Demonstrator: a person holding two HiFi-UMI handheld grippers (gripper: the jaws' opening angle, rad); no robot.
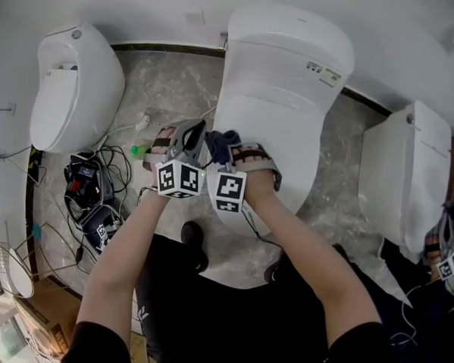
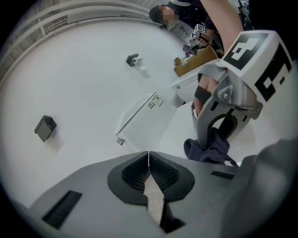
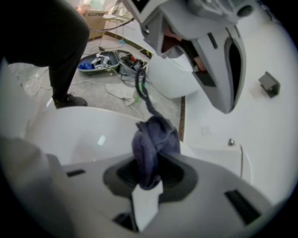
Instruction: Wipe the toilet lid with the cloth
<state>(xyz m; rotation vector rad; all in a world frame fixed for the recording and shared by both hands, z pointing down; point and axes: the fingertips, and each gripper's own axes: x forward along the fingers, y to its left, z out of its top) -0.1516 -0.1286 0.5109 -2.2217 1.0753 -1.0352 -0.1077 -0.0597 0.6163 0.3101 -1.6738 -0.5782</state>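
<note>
Room: grey marbled floor [image 1: 171, 83] below white walls, with three white toilets in a row beneath us.
Toilet lid: the toilet lid [image 1: 284, 104] of the middle toilet is closed; our left gripper [image 2: 149, 160] and right gripper [image 3: 148, 176] sit side by side over its front left edge.
Cloth: the dark blue cloth [image 3: 153, 139] is bunched and pinched at one end by our right gripper; its loose bulk stands out past the jaw tips, at the lid's left edge.
Right gripper: clamped on the cloth, jaws held apart only by the fabric.
Left gripper: jaws pressed together with nothing between them, just beside the right gripper and pointing across the white lid.
Containers: an open case [image 1: 87, 179] lies on the floor at our left, full of small tools and leads that we cannot tell apart; a cardboard box [image 1: 41, 315] stands by our left side, its contents out of sight.
Edges and room: the lid's back and right side lie bare; strips of floor part it from the left toilet [image 1: 73, 85] and the right toilet [image 1: 410, 171].
Around: cables [image 1: 118, 160] tangle over the floor between the case and the middle toilet, near our black shoe [image 1: 193, 243].
</note>
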